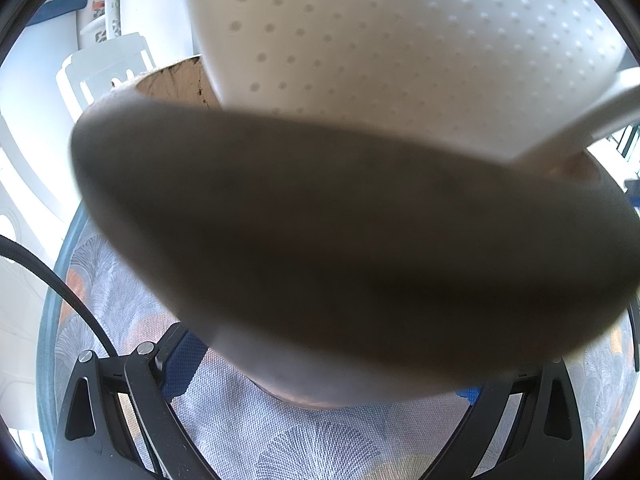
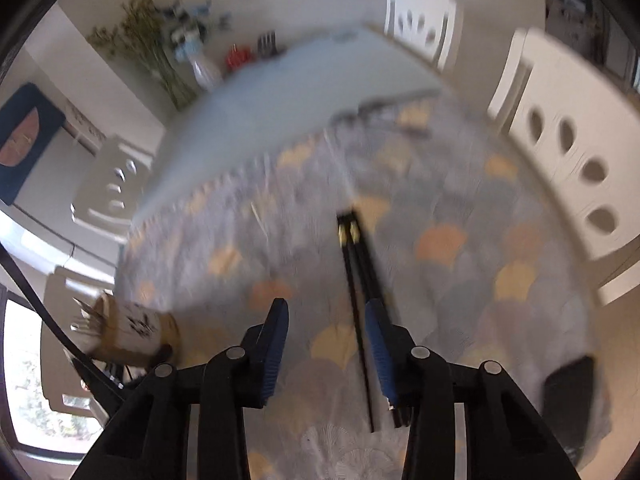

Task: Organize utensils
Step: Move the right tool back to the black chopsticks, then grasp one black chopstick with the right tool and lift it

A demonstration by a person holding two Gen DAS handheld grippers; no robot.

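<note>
In the left wrist view a round grey-brown utensil holder [image 1: 340, 240] fills the picture, its rim [image 1: 172, 84] pointing away. My left gripper [image 1: 324, 376] is shut on it, with a blue pad at each side. A white perforated utensil [image 1: 400, 52] sticks out of it. In the right wrist view the same holder [image 2: 138, 326] hangs tilted at lower left with utensil handles showing. A pair of black chopsticks with gold tips [image 2: 354, 264] lies on the patterned tablecloth [image 2: 440, 240]. My right gripper [image 2: 326, 306] is open just above them; they run along the inside of the right finger [image 2: 378, 344].
White chairs [image 2: 568, 140] [image 2: 420, 20] stand around the table. A vase of dried flowers [image 2: 204, 70] and small items sit at the far end. Blurred utensils [image 2: 380, 110] lie at the cloth's far edge. A dark object [image 2: 568, 396] sits at lower right.
</note>
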